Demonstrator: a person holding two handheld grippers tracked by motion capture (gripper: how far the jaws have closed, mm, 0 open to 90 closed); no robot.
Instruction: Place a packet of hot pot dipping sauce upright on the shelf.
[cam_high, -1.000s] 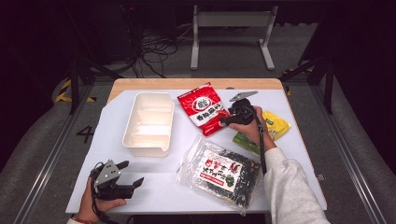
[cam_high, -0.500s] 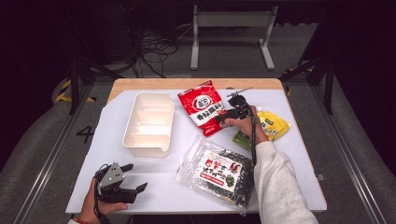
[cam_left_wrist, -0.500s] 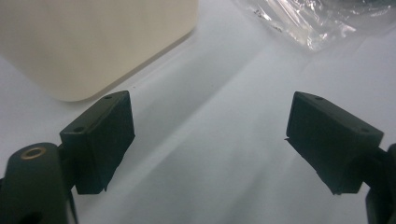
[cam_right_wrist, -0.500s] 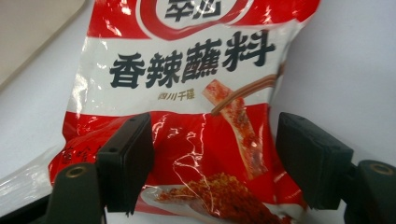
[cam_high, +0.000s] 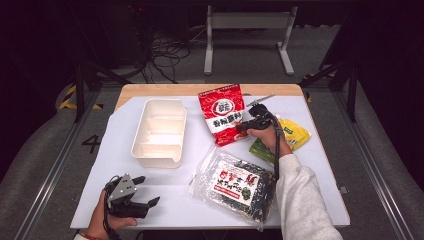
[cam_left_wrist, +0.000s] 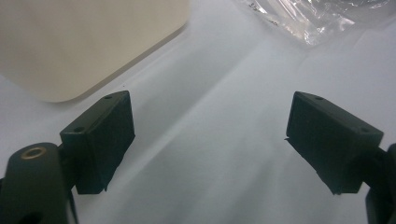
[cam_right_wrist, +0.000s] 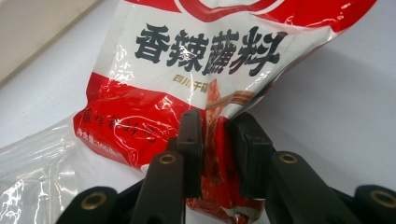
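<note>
Closing just now, right claw (cam_right_wrist: 214, 140) pinches one red packet (cam_right_wrist: 187, 70); three packets total.

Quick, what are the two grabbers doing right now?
Left gripper: open, holding nothing, above the white table cover.
Right gripper: jaws just closed, pinching the red seasoning packet at its edge.

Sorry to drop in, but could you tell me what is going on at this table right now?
A person is working at the table with tongs in each hand. The right tongs have just been closing and now pinch the lower edge of the red seasoning packet, which lies beside the white divided tray. The left tongs rest open near the table's front edge, holding nothing. A clear bag with a dark snack pack lies in front, and a yellow-green packet sits under the right hand.
</note>
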